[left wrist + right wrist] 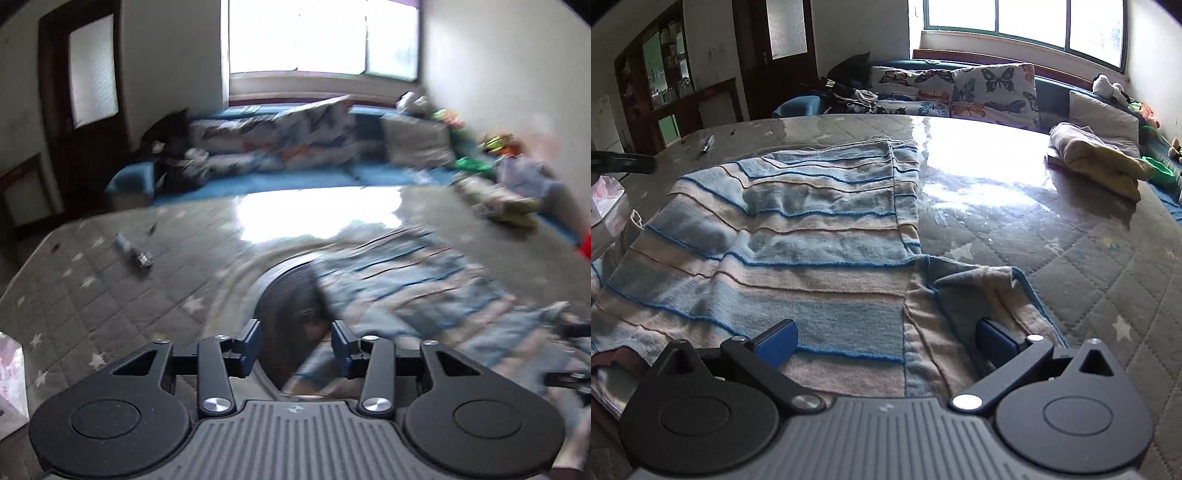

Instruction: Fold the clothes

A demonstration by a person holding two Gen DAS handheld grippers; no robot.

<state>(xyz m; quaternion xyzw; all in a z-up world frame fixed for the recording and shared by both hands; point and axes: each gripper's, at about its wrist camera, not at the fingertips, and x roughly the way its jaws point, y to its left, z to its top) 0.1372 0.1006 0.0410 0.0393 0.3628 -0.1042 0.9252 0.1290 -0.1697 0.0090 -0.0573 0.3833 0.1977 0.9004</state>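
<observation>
Striped sweater, blue and beige bands, lies spread flat on the counter. One sleeve is folded in at the near right corner. Counter top is a grey quilted cover with white stars under a glossy clear sheet; strong window glare on the far half.

Right tool sits low over the sweater's near edge, pads wide apart, nothing between them; the right pad is beside the folded sleeve. Left tool also has its pads apart with a gap, nothing clamped. Left wrist view is motion-blurred; a dark curved shape sits just ahead of the left tool, cannot tell what it is. The sweater is to its right there.

On the counter:
- pen near the far left edge
- folded pile of cloth, beige over yellow, far right, well apart from the sweater
- pink-and-white plastic bag at the left edge

Room:
- large window behind
- blue bench seat under it with butterfly-print cushions and a grey cushion
- soft toys in the right corner
- dark wooden door with a frosted pane at left
- glass-fronted cabinet further left
- dark bag and clutter at the left end of the bench
</observation>
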